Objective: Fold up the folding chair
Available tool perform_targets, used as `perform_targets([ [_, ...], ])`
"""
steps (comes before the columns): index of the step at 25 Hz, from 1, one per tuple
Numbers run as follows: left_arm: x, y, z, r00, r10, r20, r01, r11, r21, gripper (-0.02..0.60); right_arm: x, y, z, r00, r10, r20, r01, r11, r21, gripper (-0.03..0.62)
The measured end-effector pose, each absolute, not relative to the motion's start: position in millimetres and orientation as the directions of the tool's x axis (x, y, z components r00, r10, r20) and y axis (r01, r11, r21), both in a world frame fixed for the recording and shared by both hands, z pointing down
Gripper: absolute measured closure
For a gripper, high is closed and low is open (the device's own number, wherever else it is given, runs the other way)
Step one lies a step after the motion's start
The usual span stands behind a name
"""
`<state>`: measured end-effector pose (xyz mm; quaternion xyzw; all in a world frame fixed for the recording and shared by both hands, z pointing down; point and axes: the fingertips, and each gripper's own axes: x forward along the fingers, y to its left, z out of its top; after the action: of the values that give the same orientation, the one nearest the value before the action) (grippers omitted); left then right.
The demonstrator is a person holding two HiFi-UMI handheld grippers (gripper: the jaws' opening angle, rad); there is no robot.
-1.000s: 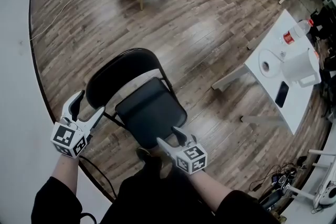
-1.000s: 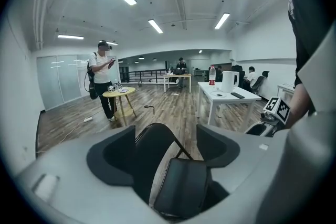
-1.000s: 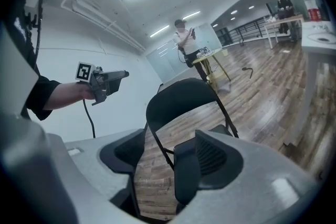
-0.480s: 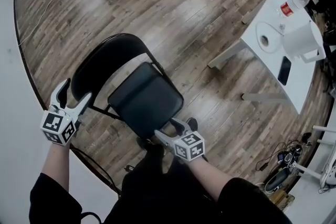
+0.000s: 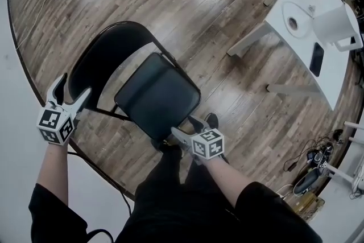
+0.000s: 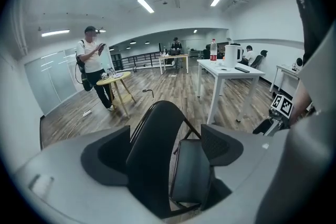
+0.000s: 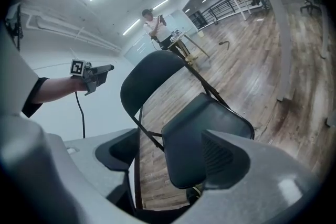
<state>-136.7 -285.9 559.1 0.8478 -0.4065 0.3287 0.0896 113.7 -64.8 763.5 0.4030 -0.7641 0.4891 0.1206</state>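
Folding chair (image 5: pixel 153 94) stands open on the wooden floor (image 5: pixel 216 20), just before the person's feet; the white table (image 5: pixel 298 48) is well apart to the chair's right. It looks stiff, steel-framed and fairly heavy, with padding that is probably slick. The backrest (image 5: pixel 105 62) rim and the seat (image 5: pixel 170 111) front edge seem the sound holds. The seat front faces the person, and the long axis rises along the back frame. The left gripper (image 5: pixel 73 87), jaws opening, is just beside the backrest and grips nothing. The right gripper (image 5: pixel 183 126), jaws also opening, brackets the seat's front corner without pressing.
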Motion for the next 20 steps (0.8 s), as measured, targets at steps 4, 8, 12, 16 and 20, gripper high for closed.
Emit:
perform_targets([
  [4, -144, -294, 573, 0.439, -0.608, 0.662, -0.729, -0.672, -0.133, 0.155, 116, -63, 785, -0.634, -0.502, 0.588, -0.732, 0.145, -0.666, 0.229],
  [8, -154, -301, 587, 0.405, -0.584, 0.704, -0.723, -0.676, -0.145, 0.155, 121, -60, 807, -0.622, -0.508, 0.596, -0.73, 0.1, -0.676, 0.229],
  [12, -164, -307, 595, 0.378, -0.575, 0.726, -0.726, -0.671, -0.154, 0.153, 124, -56, 826, -0.611, -0.508, 0.607, -0.731, 0.069, -0.678, 0.229],
  [16, -173, -310, 603, 0.363, -0.562, 0.743, -0.723, -0.673, -0.156, 0.155, 123, -51, 844, -0.607, -0.498, 0.619, -0.732, 0.049, -0.679, 0.229],
  [20, -182, -315, 614, 0.345, -0.558, 0.755, -0.73, -0.665, -0.159, 0.153, 126, -45, 865, -0.596, -0.484, 0.641, -0.739, 0.018, -0.674, 0.229],
])
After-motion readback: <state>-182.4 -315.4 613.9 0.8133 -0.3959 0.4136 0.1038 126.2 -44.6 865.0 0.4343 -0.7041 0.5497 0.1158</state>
